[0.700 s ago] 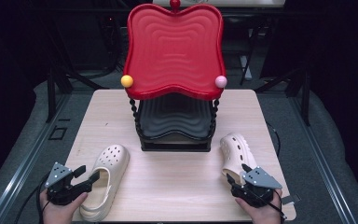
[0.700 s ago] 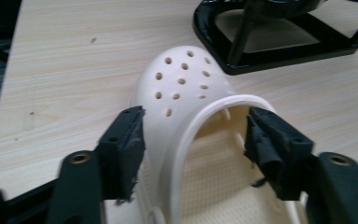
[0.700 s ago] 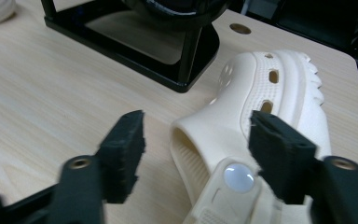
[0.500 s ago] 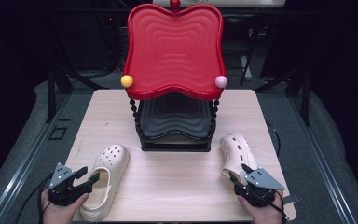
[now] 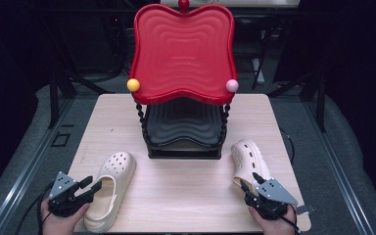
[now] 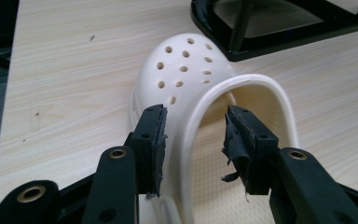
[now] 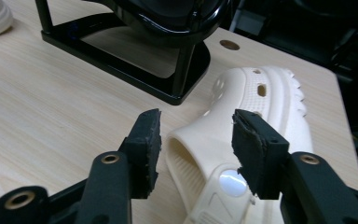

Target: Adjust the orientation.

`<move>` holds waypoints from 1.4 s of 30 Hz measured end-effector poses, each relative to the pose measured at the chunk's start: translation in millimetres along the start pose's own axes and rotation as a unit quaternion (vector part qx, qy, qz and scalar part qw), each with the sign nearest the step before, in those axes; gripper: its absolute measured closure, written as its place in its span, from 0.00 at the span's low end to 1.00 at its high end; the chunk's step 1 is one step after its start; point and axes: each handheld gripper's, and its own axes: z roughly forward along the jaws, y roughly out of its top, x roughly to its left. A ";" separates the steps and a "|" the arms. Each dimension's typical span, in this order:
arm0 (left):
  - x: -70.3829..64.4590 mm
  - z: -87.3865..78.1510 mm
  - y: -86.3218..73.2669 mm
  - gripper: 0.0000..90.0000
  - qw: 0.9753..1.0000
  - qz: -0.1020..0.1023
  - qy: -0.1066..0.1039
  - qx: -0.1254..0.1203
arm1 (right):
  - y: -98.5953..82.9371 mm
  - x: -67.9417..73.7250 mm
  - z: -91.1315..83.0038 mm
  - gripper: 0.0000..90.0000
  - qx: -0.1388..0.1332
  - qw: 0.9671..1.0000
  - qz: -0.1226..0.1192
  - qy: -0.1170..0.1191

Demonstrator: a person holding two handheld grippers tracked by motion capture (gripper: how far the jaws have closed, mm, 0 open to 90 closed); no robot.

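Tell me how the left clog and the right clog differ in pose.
The left clog lies flat on its sole with the toe holes facing up; the right clog is tipped onto its side. The left clog's heel strap stands between the left gripper's open jaws; the right gripper straddles the right clog's heel. Both are cream.

Bare wooden tabletop (image 5: 186, 191) lies open between two cream perforated clogs (image 5: 108, 188) (image 5: 247, 159). Black two-tier rack with red wavy tray (image 5: 183, 49) blocks far centre; right clog apparently near it.

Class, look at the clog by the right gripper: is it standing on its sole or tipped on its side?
Tipped: the right clog shows its ridged sole edge and side rivet.
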 end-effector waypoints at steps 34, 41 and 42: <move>-5.9 25.1 9.1 0.80 0.996 0.073 0.032 0.026 | -3.5 -4.2 6.1 0.60 0.010 0.999 0.037 0.031; -9.8 19.7 10.4 0.82 0.996 0.071 0.056 0.026 | -4.1 -5.0 5.9 0.60 0.009 0.999 0.042 0.030; -10.0 18.4 10.3 0.83 0.996 0.068 0.057 0.026 | -4.4 -5.6 5.8 0.60 0.008 0.999 0.043 0.031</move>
